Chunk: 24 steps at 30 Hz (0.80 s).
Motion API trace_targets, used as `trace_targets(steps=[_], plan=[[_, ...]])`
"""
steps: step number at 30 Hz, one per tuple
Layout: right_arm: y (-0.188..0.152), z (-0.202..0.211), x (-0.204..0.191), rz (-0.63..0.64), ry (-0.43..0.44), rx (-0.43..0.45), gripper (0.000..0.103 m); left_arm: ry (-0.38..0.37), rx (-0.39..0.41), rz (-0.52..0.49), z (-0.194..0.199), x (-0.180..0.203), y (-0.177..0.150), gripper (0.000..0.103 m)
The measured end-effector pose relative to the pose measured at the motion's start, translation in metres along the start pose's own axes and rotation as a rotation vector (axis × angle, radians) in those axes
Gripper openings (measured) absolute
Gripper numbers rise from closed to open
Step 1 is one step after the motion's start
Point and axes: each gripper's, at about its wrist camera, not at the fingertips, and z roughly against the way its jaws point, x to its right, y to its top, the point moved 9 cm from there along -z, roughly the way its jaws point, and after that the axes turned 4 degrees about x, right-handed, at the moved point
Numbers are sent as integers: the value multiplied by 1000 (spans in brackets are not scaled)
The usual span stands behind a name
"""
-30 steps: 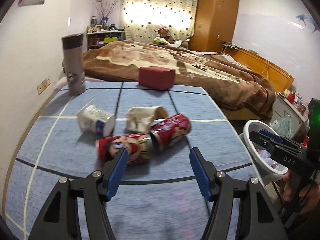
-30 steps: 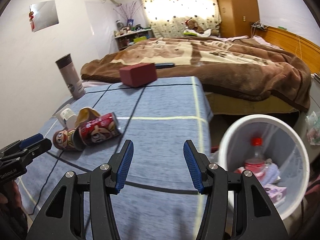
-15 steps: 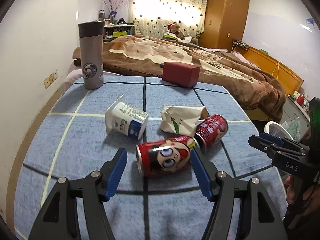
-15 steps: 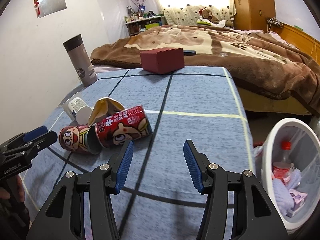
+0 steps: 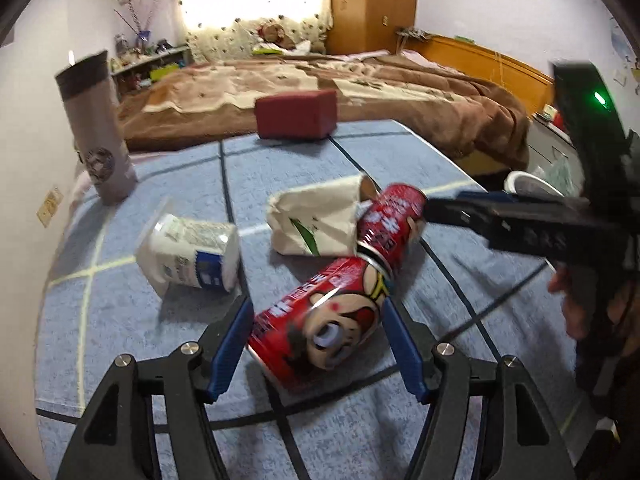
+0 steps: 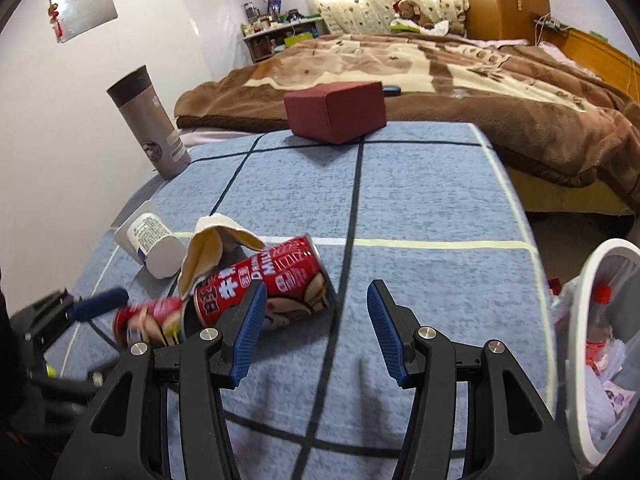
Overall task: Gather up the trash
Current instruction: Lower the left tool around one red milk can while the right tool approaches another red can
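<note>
Left tongs point(image 5: 318, 350), spread, straddle the near red can point(image 5: 320, 320), lying with its long axis slanting far-right (right tongs point(image 6: 316, 330), also spread, hang empty beside the far can point(image 6: 266, 286)).

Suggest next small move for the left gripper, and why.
Probably ease the left gripper slightly forward, then close. Its open blue fingers already flank the near red cartoon-face drink can lying on the blue checked tablecloth, though visible gaps on both sides mean no grip.
</note>
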Motion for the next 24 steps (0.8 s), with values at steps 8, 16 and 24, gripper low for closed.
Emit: trace_targets(steps=[8,16,24], plan=[[9,-20,-14,-26,53,-52,58,-12,-50,-48,-6,12,-18,69],[15,-29,-17,-33,43,-78,58,-12,-58,17,-16,1,-15,69],[15,-47,-21,-36,-8,-125,60,31,-43,130,-4,-27,-24,68]])
